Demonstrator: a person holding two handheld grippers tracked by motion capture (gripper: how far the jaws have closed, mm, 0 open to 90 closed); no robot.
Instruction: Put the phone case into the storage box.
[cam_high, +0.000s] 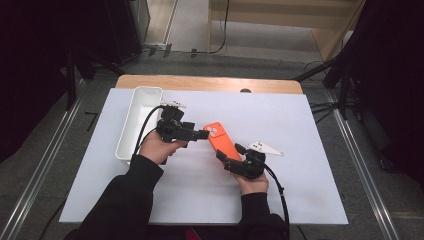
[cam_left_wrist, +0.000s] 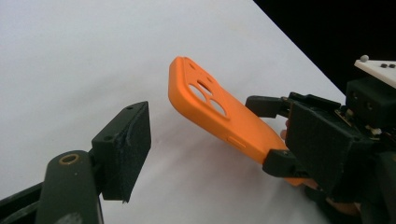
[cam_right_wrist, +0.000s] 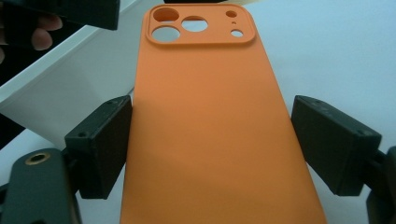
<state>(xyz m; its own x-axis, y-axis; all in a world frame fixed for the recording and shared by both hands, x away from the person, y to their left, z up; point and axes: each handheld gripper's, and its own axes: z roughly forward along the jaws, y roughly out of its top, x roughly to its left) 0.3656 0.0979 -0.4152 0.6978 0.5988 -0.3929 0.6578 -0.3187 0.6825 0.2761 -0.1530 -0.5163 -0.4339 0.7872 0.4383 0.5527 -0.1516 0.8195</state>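
An orange silicone phone case (cam_high: 223, 143) is clamped by its long edges in the right gripper (cam_high: 231, 159), lifted over the white table (cam_high: 300, 130). Its camera end points toward the left gripper (cam_high: 200, 134), just beside it, jaws open, holding nothing.

Readable text: none in any view.
Orange phone case (cam_right_wrist: 210, 130): plain back, no brand, no lettering.
White bin (cam_high: 140, 120), left of the case: no label, no number.
White table cover (cam_high: 300, 165) under the case: no marks, no signs.
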